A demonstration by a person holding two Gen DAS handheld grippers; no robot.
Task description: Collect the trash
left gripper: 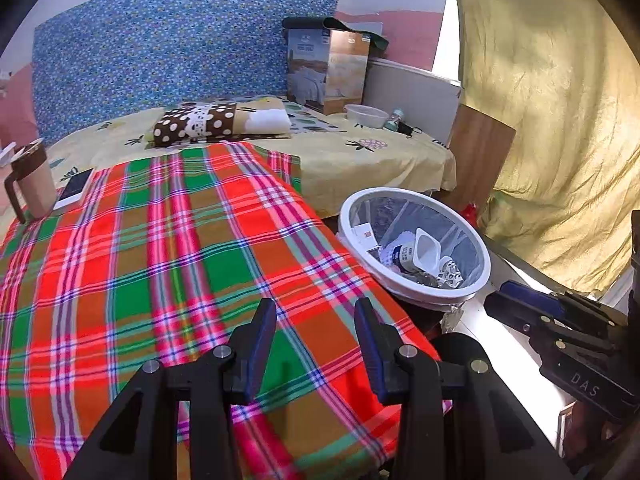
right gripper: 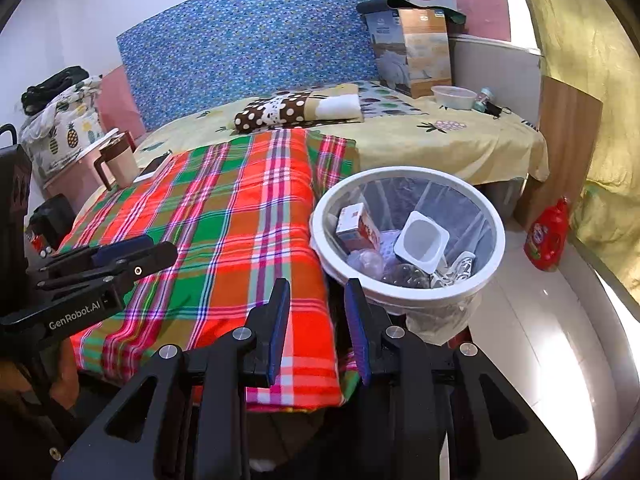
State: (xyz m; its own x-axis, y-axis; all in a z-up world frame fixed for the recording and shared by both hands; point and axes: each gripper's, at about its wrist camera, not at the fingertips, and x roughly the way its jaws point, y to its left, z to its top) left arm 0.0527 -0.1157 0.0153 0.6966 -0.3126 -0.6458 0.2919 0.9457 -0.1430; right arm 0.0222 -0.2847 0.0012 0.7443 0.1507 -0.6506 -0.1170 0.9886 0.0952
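While both grippers hang over the near end of the bed, neither has anything between its fingers. The left gripper (left gripper: 316, 316) stands partly open above the red-and-green plaid cloth (left gripper: 160, 264), its blue-padded fingers (left gripper: 262, 344) apart with only cloth showing in the gap. The right gripper (right gripper: 318, 304) is likewise partly open and empty, poised over the cloth's edge where it drops off the bed (right gripper: 460, 144).

Just ahead of the right gripper and slightly to its right stands the white trash bin (right gripper: 408, 292), lined with a clear bag. Inside it lie a white plastic tub (right gripper: 422, 242), a red-and-white carton (right gripper: 356, 226) and some crumpled wrappers. From the left gripper the bin (left gripper: 416, 292) lies ahead and to the right, beside the bed's edge, and the right gripper (left gripper: 516, 300) shows further right, below the bin.

Far ahead of the left gripper and to its left, a brown-handled mug (left gripper: 30, 184) stands on the bed with a phone (left gripper: 76, 190) just beside it. Well beyond both grippers, at the far side of the bed, sit a clear plastic bowl (right gripper: 454, 96), a small jar (right gripper: 484, 100) and a printed box (right gripper: 412, 52). To the right of the right gripper, past the bin, a red bottle (right gripper: 548, 236) stands on the floor by the yellow curtain (right gripper: 592, 80).
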